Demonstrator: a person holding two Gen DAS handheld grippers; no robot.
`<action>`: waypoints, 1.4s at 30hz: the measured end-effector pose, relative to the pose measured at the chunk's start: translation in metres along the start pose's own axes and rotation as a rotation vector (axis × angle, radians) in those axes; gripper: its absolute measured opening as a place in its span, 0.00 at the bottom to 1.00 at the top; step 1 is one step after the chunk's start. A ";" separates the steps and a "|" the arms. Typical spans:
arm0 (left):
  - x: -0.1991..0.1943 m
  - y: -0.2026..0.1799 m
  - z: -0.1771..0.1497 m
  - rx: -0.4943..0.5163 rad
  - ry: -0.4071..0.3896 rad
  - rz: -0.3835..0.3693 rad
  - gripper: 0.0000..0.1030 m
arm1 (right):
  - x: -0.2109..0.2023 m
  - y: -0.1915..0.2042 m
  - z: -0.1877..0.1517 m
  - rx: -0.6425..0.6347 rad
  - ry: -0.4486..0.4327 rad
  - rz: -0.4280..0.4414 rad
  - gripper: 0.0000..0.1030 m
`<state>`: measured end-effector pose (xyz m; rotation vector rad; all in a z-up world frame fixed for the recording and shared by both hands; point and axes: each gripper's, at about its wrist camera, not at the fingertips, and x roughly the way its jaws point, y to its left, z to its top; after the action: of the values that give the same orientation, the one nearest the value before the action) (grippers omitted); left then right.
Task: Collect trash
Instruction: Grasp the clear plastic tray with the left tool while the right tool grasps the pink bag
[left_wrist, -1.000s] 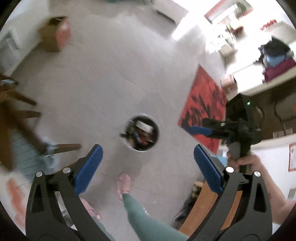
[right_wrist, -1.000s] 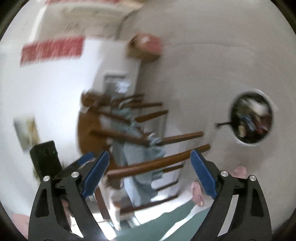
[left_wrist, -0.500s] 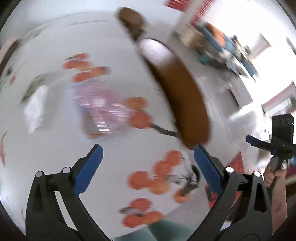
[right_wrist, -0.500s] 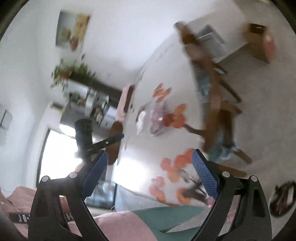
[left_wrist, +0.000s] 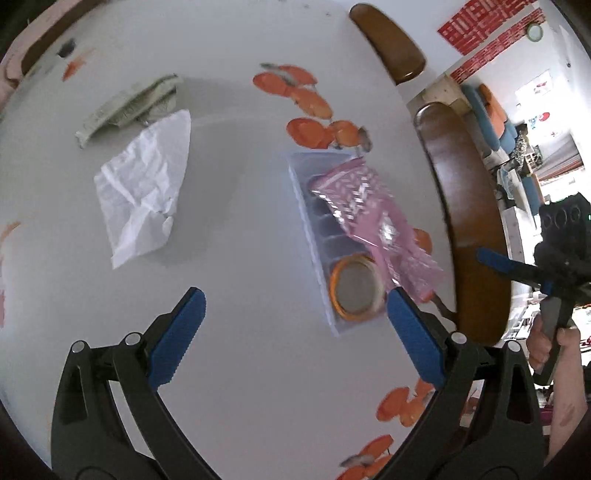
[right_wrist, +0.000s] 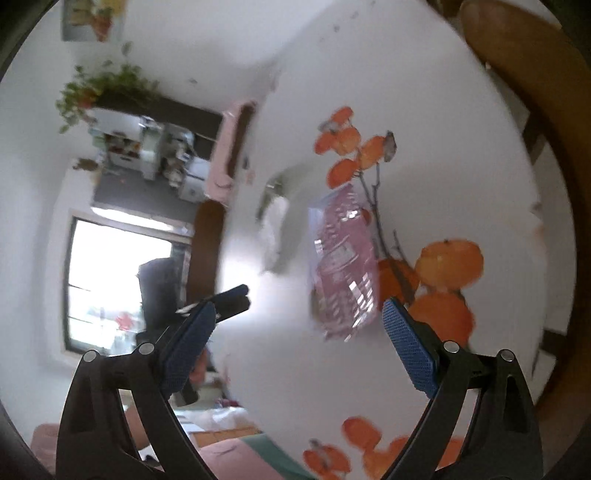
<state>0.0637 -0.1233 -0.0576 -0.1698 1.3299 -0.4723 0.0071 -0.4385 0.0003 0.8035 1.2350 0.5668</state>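
On the white table with orange fruit print (left_wrist: 258, 369) lie a crumpled white paper (left_wrist: 144, 188), a folded greenish wrapper (left_wrist: 129, 103) behind it, and a clear plastic tray (left_wrist: 325, 236) holding a pink wrapper (left_wrist: 373, 210) and an orange-rimmed lid (left_wrist: 356, 288). My left gripper (left_wrist: 295, 332) is open and empty above the table, just in front of the tray. My right gripper (right_wrist: 295, 339) is open and empty; it hovers at the table's edge with the pink wrapper (right_wrist: 343, 258) ahead. The right gripper also shows at the right of the left wrist view (left_wrist: 532, 273).
A brown wooden chair back (left_wrist: 465, 221) curves along the table's right side, and another chair back (left_wrist: 388, 40) stands at the far edge. A pink chair (right_wrist: 225, 147), a window (right_wrist: 114, 280) and shelves with plants (right_wrist: 110, 92) lie beyond the table.
Both grippers swung up from the floor and the trash bin to the table top. The left gripper has come closer to the tray and the white paper. Both stay open.
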 end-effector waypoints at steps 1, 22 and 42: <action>0.008 0.000 0.005 0.012 0.004 0.003 0.93 | 0.007 -0.004 0.004 0.005 0.011 -0.011 0.88; 0.048 0.022 0.026 -0.035 -0.004 0.116 0.93 | 0.075 -0.035 0.038 -0.019 0.180 -0.065 0.54; 0.059 -0.005 0.026 0.107 -0.004 0.128 0.55 | 0.077 -0.049 0.037 0.031 0.195 0.005 0.16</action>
<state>0.0970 -0.1564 -0.1017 0.0028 1.2997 -0.4326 0.0600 -0.4183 -0.0796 0.7918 1.4239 0.6430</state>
